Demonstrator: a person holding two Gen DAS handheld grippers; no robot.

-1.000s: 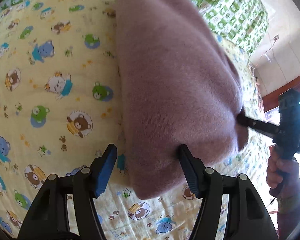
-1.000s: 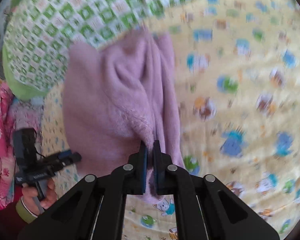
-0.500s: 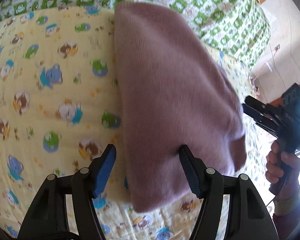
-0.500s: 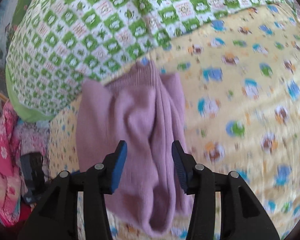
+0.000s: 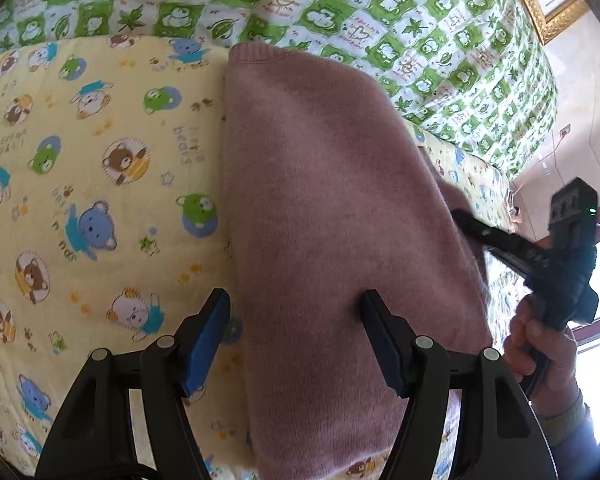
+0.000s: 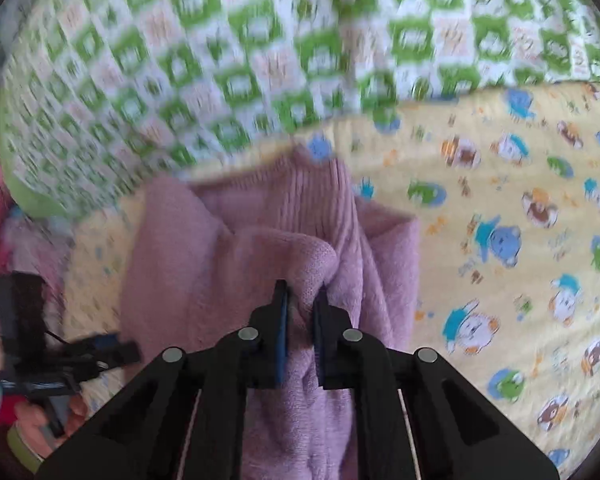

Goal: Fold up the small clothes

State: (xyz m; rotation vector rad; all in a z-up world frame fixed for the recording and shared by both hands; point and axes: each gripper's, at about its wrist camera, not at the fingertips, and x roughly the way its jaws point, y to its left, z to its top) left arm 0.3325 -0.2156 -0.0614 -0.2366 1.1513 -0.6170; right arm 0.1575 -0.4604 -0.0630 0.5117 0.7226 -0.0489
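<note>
2 hand-held grippers work the pink sweater (image 5: 324,216) at frame centre on the bed (image 5: 80,184): left hand-held gripper (image 5: 296,340) gapes wide, empty; right hand-held gripper (image 6: 300,312) nearly closed, pinching a thick fold that could slip and unfold.

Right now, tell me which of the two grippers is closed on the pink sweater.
The right gripper: its jaws pinch a fold of the pink sweater. The left gripper has its jaws spread wide, gripping nothing.
</note>
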